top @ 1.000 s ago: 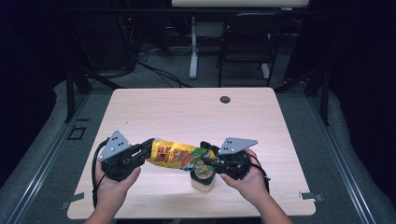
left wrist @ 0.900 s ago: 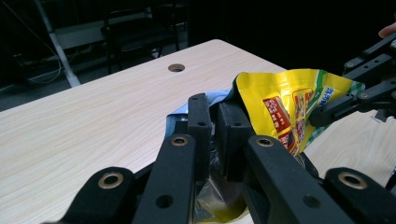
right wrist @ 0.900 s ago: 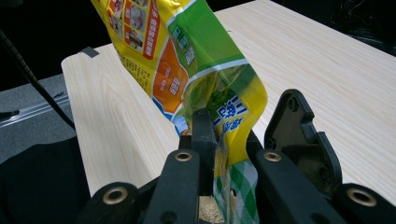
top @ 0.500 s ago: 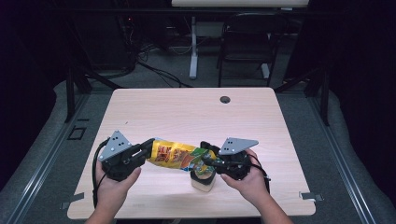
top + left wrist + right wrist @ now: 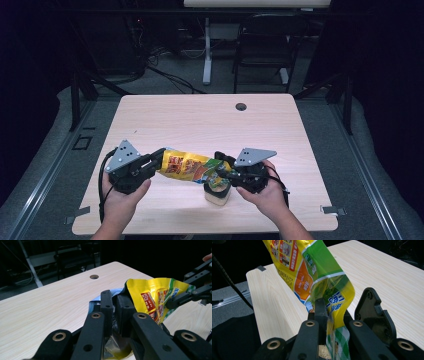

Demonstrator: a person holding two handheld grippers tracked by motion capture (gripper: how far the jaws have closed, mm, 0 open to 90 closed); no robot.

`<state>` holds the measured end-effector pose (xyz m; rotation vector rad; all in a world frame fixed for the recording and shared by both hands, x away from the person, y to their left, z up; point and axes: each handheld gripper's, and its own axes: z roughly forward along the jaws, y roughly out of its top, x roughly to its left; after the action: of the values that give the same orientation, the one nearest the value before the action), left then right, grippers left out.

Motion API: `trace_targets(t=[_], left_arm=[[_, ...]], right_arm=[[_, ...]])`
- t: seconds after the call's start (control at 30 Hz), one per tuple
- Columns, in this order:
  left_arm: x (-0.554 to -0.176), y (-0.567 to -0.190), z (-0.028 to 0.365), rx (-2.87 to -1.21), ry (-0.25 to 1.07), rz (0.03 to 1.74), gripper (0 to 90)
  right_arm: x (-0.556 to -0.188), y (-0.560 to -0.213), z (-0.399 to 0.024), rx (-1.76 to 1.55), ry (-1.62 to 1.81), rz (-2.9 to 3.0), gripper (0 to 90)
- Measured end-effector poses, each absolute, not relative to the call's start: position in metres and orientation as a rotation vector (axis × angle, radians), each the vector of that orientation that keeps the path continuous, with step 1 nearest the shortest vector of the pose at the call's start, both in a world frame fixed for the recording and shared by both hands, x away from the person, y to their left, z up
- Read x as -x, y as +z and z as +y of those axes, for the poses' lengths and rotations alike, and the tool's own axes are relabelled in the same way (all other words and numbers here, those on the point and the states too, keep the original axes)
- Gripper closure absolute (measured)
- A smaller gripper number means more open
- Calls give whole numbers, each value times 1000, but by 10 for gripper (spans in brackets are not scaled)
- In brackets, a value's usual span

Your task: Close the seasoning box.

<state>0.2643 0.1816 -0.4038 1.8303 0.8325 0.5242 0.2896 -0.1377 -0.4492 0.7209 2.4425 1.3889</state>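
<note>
A yellow and green snack bag (image 5: 189,167) is held above the table between both hands. My left gripper (image 5: 156,161) is shut on the bag's left end (image 5: 140,293), its pads pinching the foil. My right gripper (image 5: 220,169) is shut on the bag's green right end (image 5: 332,302). Under that end stands a small pale cup (image 5: 218,194) on the wooden table (image 5: 200,120), with tan contents showing between my right jaws (image 5: 323,352). The bag tilts down toward the cup.
A round cable hole (image 5: 241,106) sits near the table's far edge. Beyond the table are a dark chair (image 5: 265,55) and a white desk leg (image 5: 206,50). The table's far half is bare wood.
</note>
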Motion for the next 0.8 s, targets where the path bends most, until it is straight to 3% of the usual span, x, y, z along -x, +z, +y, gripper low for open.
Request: trace_targets(t=[0.8], left_arm=[[-265, -404, 178, -1830, 521, 827, 851]], right_arm=[[-286, -448, -141, -722, 1393, 2441, 836]])
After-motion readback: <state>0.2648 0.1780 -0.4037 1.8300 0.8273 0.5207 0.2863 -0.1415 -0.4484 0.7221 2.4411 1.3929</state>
